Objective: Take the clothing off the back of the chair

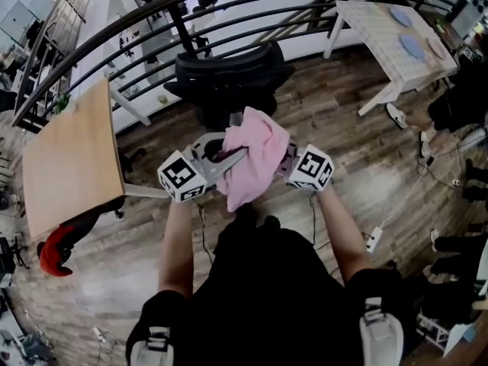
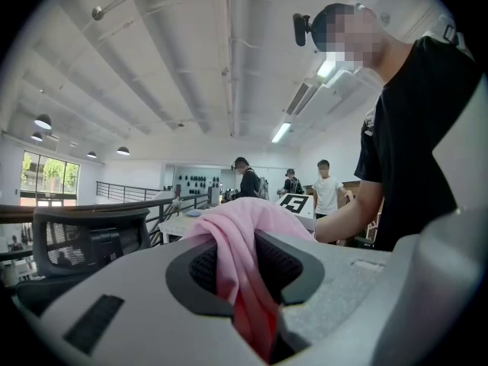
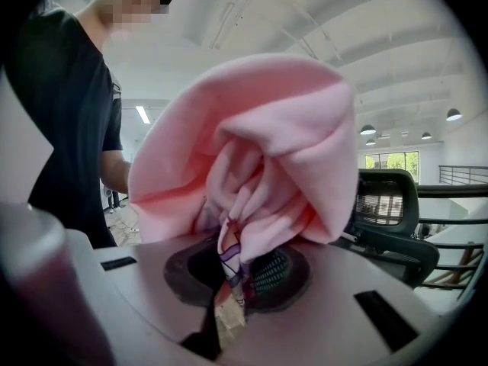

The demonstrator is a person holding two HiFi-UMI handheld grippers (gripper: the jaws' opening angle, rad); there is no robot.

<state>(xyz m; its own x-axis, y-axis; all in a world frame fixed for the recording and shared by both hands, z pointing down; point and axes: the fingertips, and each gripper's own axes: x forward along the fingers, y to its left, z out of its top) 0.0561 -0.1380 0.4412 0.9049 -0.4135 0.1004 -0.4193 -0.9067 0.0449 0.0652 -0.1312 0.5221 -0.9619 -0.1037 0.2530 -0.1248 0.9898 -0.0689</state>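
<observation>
A pink garment (image 1: 255, 158) hangs bunched between my two grippers, in front of my body and clear of the black office chair (image 1: 229, 78) beyond it. My left gripper (image 1: 229, 161) is shut on a fold of the pink cloth (image 2: 240, 273), which runs down between its jaws. My right gripper (image 1: 284, 166) is shut on another bunch of the garment (image 3: 252, 174), with a printed label or trim (image 3: 229, 273) pinched in the jaws. The chair's mesh back (image 2: 84, 239) shows bare in the left gripper view and again as the chair (image 3: 389, 204) in the right gripper view.
A black metal railing (image 1: 152, 21) curves behind the chair. A wooden table (image 1: 69, 158) stands at the left and a white table (image 1: 393, 33) with plates at the back right. Cables and a power strip (image 1: 374, 239) lie on the wood floor. Other people (image 2: 248, 181) stand far off.
</observation>
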